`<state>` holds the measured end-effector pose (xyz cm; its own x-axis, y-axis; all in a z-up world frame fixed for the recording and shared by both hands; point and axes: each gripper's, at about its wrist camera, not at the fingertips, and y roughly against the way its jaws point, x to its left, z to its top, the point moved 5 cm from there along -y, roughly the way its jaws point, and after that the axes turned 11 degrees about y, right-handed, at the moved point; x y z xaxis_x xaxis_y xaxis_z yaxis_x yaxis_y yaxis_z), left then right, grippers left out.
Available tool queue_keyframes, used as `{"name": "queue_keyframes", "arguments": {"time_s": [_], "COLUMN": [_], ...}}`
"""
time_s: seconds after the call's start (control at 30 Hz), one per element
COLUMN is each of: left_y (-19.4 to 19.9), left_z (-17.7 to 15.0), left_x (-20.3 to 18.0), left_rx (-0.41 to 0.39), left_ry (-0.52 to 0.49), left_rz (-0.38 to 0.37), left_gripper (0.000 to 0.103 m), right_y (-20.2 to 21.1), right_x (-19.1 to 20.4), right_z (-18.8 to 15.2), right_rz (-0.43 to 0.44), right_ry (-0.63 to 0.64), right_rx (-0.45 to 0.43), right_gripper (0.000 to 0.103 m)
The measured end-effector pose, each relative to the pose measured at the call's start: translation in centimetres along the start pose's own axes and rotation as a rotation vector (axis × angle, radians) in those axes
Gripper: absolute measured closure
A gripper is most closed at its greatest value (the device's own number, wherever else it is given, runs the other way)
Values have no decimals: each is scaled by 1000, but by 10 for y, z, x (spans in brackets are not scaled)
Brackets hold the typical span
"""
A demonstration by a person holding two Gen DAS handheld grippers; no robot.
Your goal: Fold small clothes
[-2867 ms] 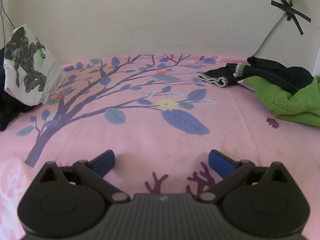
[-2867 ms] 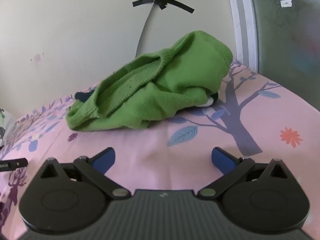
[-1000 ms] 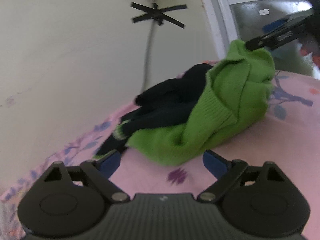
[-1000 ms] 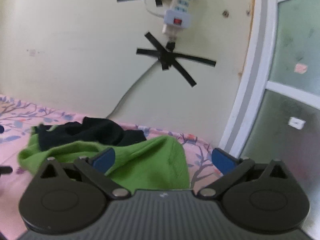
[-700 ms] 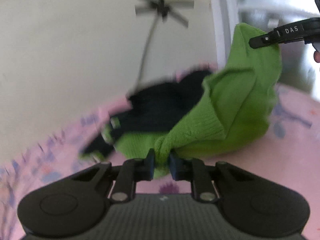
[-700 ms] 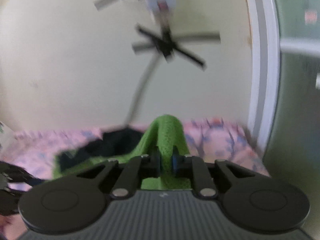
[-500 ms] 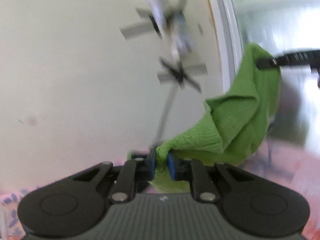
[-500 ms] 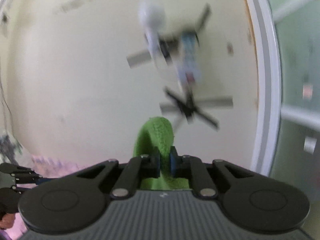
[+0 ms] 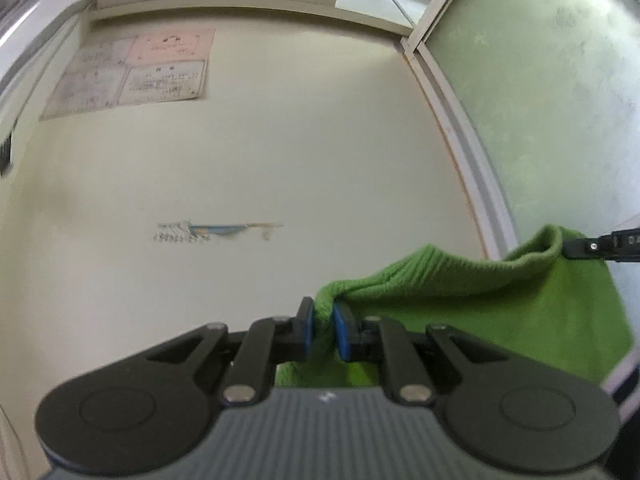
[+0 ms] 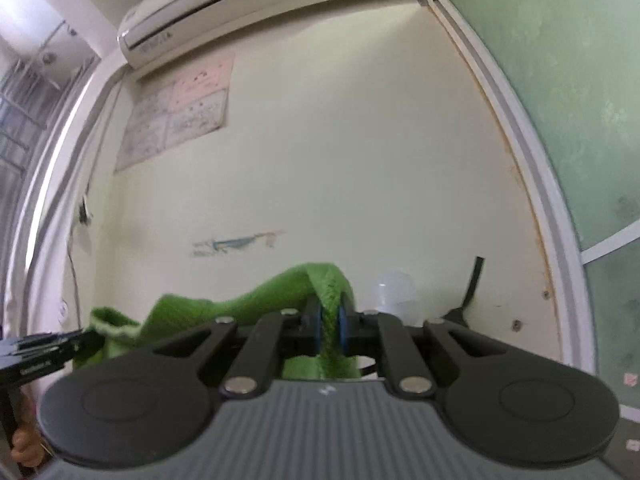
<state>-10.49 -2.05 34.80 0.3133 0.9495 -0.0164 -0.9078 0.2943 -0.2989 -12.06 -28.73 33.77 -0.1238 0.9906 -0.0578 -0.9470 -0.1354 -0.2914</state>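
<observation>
A green knitted sweater (image 9: 472,304) hangs in the air between my two grippers, high above the bed. My left gripper (image 9: 323,328) is shut on one end of its edge, and the cloth stretches off to the right. There my right gripper (image 9: 572,246) pinches the other end. In the right wrist view my right gripper (image 10: 330,330) is shut on a fold of the green sweater (image 10: 248,308), and my left gripper (image 10: 86,338) holds the far end at the left. Both point slightly upward at the wall.
A cream wall (image 9: 280,168) fills both views, with an air conditioner (image 10: 224,4) near the ceiling and paper sheets (image 9: 136,72) stuck below it. A frosted green window (image 9: 552,92) in a white frame stands at the right. A person's hand (image 10: 24,446) shows at the lower left.
Both grippers were open beside the sweater on the bed; they shut on its edge and rose steeply. The bed and dark clothes have dropped out of view, and the sweater now hangs stretched between them.
</observation>
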Motion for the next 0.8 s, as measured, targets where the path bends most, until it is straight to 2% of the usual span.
{"name": "queue_keyframes", "arguments": {"time_s": [0.07,0.13,0.17,0.2,0.23,0.3,0.33,0.37,0.43,0.5,0.63,0.7,0.73,0.77,0.8], "left_y": [-23,-48,-64,-87,-106,-129,-126,-114,-81,-47,-3,0,2,2,4], "left_z": [-6,-22,-39,-69,-100,-175,-207,-234,-269,-298,-339,-350,-354,-355,-360], "left_x": [1,10,14,18,22,40,52,65,89,115,164,184,191,196,197], "left_rx": [44,111,154,221,293,493,591,660,737,808,949,1006,1030,1045,1056], "left_ry": [-24,-43,-69,-119,-175,-301,-311,-273,-170,-90,-21,-3,3,7,9], "left_rz": [55,128,179,244,294,388,414,407,358,371,441,468,474,473,472], "left_gripper": [92,90,82,71,68,73,75,74,72,63,50,46,44,42,45], "right_y": [-21,-50,-69,-85,-99,-109,-104,-95,-64,-36,-9,-9,-12,-13,-10], "right_x": [-5,-9,-10,-9,-12,-21,-29,-36,-48,-53,-46,-44,-42,-39,-33], "right_z": [-17,-54,-80,-106,-132,-190,-220,-238,-281,-322,-383,-404,-418,-428,-426], "right_rz": [3,-12,-38,-53,-77,-151,-155,-135,-52,-21,-28,-26,-11,20,31], "right_ry": [-44,-72,-57,-25,12,73,66,29,-100,-142,16,77,88,71,43], "right_rx": [62,146,201,261,324,456,538,578,660,760,928,994,1033,1070,1048], "right_gripper": [100,98,84,65,33,35,36,36,33,32,29,29,32,63,75]}}
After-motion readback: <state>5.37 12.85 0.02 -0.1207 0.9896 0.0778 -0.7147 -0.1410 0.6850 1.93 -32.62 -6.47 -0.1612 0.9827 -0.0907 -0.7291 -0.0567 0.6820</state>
